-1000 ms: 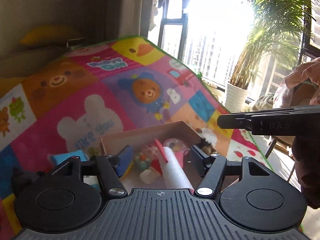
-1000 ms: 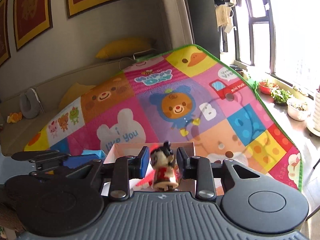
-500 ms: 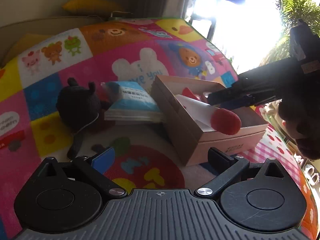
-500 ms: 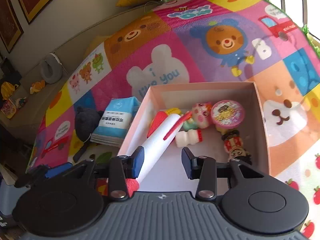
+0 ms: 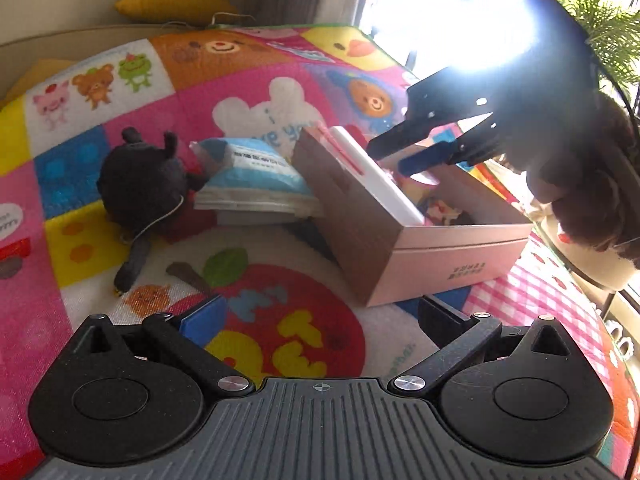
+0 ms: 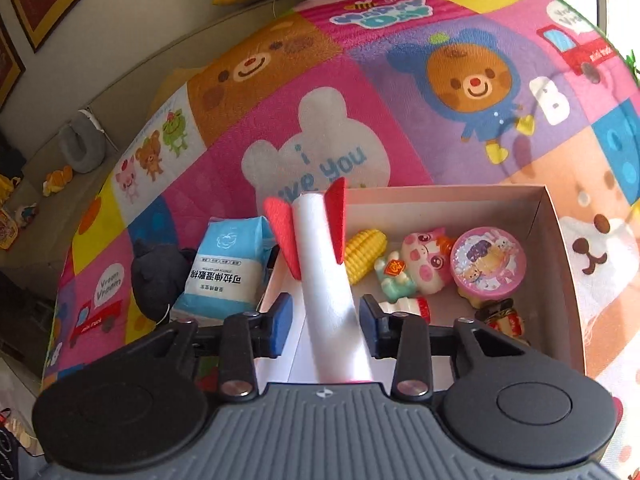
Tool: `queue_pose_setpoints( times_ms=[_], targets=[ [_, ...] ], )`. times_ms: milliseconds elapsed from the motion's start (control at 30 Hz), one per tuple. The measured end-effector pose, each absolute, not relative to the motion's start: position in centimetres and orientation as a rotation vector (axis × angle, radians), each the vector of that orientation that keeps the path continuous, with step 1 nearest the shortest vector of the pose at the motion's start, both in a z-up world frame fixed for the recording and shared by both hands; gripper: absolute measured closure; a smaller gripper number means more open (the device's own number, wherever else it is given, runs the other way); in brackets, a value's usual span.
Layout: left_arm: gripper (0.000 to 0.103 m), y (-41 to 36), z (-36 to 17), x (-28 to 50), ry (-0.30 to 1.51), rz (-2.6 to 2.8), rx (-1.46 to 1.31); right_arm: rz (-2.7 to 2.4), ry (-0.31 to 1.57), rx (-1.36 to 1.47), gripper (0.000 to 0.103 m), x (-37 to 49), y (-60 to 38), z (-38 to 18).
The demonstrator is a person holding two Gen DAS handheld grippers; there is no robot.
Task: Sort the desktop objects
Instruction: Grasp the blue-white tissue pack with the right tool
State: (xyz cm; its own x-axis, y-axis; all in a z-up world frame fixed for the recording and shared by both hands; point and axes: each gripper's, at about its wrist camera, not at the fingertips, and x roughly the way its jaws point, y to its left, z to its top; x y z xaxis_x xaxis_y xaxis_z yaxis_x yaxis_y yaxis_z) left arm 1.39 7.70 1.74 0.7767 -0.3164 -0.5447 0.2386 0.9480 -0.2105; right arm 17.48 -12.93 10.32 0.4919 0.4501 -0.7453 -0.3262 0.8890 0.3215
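Note:
A pink cardboard box (image 5: 448,248) (image 6: 560,264) sits on the colourful play mat. In it lie a white toy rocket with red fins (image 6: 320,264) (image 5: 372,172), a toy corn (image 6: 366,254), a pig figure (image 6: 420,268), a pink round tin (image 6: 486,260), a small bottle (image 6: 412,306) and a doll figure (image 6: 504,320). My right gripper (image 6: 326,326) (image 5: 404,156) hangs open over the box, fingers either side of the rocket, not gripping it. My left gripper (image 5: 320,316) is open and empty, low over the mat in front of the box.
A blue-white tissue pack (image 5: 256,176) (image 6: 228,268) lies left of the box. A black plush toy (image 5: 140,184) (image 6: 158,276) with a cord lies left of the pack. A sofa with a yellow cushion (image 5: 172,4) stands behind the mat.
My right gripper let the doll figure go into the box and came lower over the rocket. My left gripper pulled back from the box, opened wide and dropped low over the mat.

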Motion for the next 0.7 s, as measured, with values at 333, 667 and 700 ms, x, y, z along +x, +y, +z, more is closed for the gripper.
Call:
queue_pose_setpoints(
  times_ms=[333, 667, 700],
  targets=[
    [0.0, 8.7, 1.0, 1.7, 0.634, -0.272, -0.202, 0.534, 0.776, -0.15, 0.039, 15.2, -5.1, 12.7],
    [0.0, 11.3, 2.6, -1.7, 0.5, -0.128, -0.139, 0.455, 0.934, -0.328, 0.032, 21.4, 5.4, 7.5],
    [0.0, 12.2, 2.9, -1.9, 0.493, -0.098, -0.136, 0.449, 0.934, -0.353, 0.032, 21.0, 5.6, 7.0]
  ],
)
